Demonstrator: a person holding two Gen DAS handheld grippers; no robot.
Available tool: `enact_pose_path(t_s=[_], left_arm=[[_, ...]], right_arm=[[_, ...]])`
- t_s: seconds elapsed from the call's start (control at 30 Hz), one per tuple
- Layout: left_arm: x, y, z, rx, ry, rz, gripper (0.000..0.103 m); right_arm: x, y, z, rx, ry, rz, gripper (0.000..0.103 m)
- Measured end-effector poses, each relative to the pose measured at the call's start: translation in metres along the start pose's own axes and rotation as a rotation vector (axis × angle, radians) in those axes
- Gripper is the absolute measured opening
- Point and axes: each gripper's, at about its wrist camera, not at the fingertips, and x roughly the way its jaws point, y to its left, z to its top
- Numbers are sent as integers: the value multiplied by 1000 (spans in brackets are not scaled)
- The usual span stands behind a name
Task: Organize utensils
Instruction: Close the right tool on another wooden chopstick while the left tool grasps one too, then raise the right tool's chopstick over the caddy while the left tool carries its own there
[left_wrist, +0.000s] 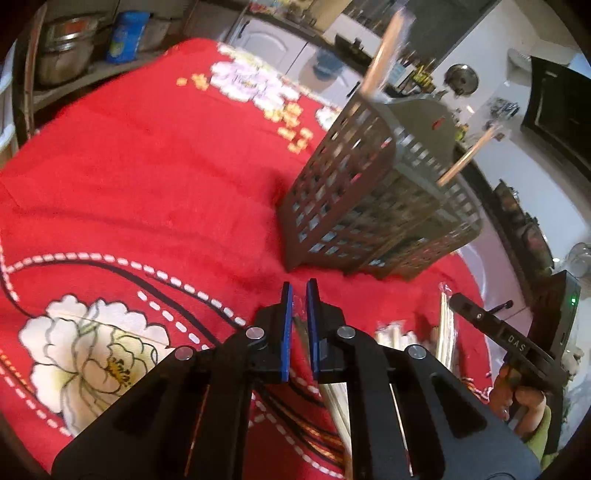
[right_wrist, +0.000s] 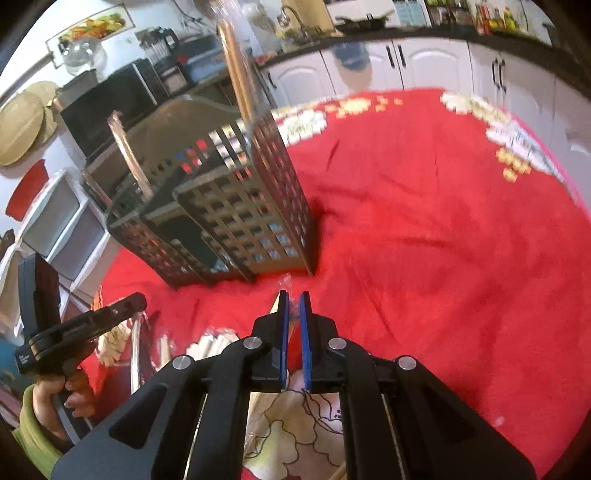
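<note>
A dark grey slotted utensil caddy (left_wrist: 369, 199) stands on the red flowered cloth, with wooden sticks (left_wrist: 384, 55) standing up out of it; it also shows in the right wrist view (right_wrist: 229, 206). My left gripper (left_wrist: 300, 291) is nearly closed on a clear-wrapped pack of chopsticks (left_wrist: 334, 402) that runs down under its fingers, just short of the caddy. My right gripper (right_wrist: 292, 301) is nearly closed on a wrapped wooden utensil (right_wrist: 277, 306) in front of the caddy. More wrapped chopsticks (left_wrist: 445, 328) lie on the cloth to the right.
The red cloth (left_wrist: 147, 184) covers the whole table. The other hand-held gripper (left_wrist: 506, 332) shows at the right edge, and at the left edge in the right wrist view (right_wrist: 77, 325). White cabinets (right_wrist: 424, 62) and a kitchen counter stand behind.
</note>
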Motion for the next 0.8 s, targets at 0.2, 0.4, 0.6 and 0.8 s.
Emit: enact_pose_path(t_s=[0.2,0.4,0.6,0.8], left_arm=[[-35,-20,15,45,-98,-27,4],[-65,-41,30,102,-173,-56,4],[-85,-56,41,146,-225,-86,4],[-96,-71,46,178,-248,-113,4]], right_arm=[[-37,13,14,-49,-110,-3,5],[-71,28,21,-107,-206,-11,5],[-93,38,25,-151,-264,-12,5],[-110,49,24,-189,-291,20,5]])
